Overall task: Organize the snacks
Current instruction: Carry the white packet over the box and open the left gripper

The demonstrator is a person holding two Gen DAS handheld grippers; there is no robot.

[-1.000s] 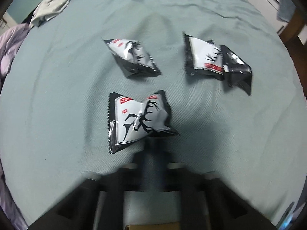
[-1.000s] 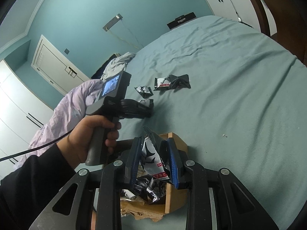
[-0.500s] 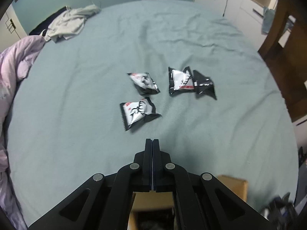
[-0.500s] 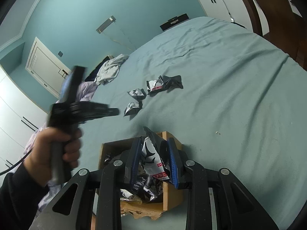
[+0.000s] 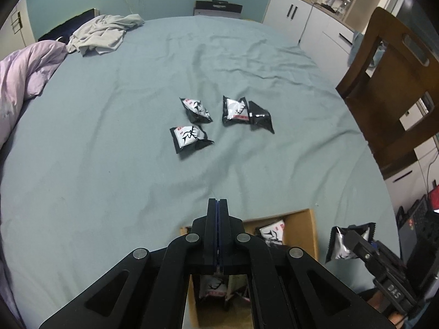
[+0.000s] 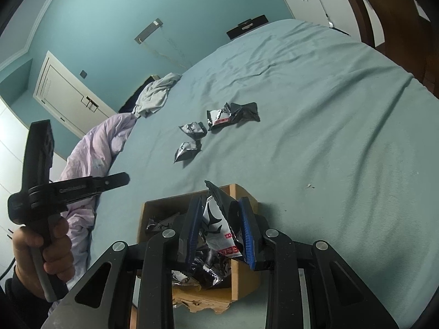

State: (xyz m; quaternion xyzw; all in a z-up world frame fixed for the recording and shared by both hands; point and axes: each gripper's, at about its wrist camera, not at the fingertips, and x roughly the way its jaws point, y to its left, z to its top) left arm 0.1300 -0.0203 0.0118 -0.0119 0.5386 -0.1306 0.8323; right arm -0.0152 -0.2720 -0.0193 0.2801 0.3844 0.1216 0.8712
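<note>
Several black-and-silver snack packets with a deer print lie loose on the teal bed; the nearest packet (image 5: 192,137) (image 6: 186,149) is well ahead of my left gripper (image 5: 218,201). That gripper is shut with nothing in it, raised over the near edge of an open cardboard box (image 5: 301,224) (image 6: 241,194) that has more packets inside. In the right wrist view the left gripper (image 6: 120,179) shows at the left, held by a hand (image 6: 55,246). My right gripper (image 6: 219,201) is shut on a snack packet (image 6: 216,224) (image 5: 341,244) just above the box.
A lilac duvet (image 5: 24,65) is bunched along the bed's left side and a grey garment (image 5: 104,33) lies at the far left corner. A wooden chair (image 5: 392,87) and white cabinets (image 5: 301,19) stand off the right edge.
My left gripper has risen and pulled back from the nearest loose packet to above the box, shut and empty. The right gripper and its packet have stayed in place.
</note>
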